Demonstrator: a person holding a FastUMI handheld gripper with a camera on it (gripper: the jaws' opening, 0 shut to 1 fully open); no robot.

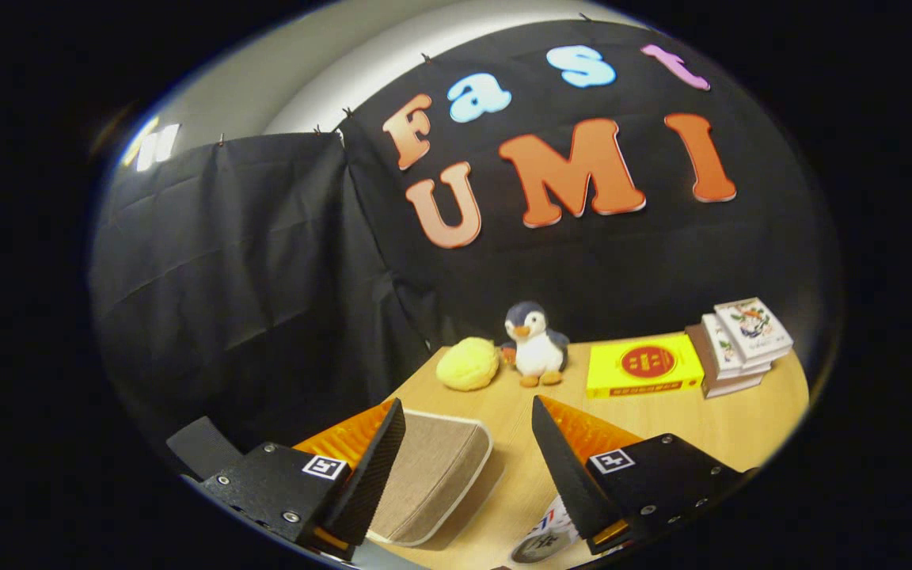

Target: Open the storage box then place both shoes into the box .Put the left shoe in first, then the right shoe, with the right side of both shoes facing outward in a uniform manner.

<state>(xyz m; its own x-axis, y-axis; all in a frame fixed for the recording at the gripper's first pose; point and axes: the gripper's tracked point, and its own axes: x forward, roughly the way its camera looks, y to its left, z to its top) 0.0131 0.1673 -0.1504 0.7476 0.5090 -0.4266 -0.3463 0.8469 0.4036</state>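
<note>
in the gripper view the gripper stands wide apart and holds nothing, its fingers hanging over the pale wooden tabletop with the beige fabric-topped storage box, lid down, between them, nearer the left finger. opening looks like the step in hand; next, i judge, catch the lid's white edge

Light came from above, where a ceiling lamp blurred into a white glare. The table was evenly and warmly lit, with soft short shadows under the things on it. Straight lines bowed strongly toward the rim. The wide-spread fingers of the tool stayed sharp, their undersides dark.
</note>
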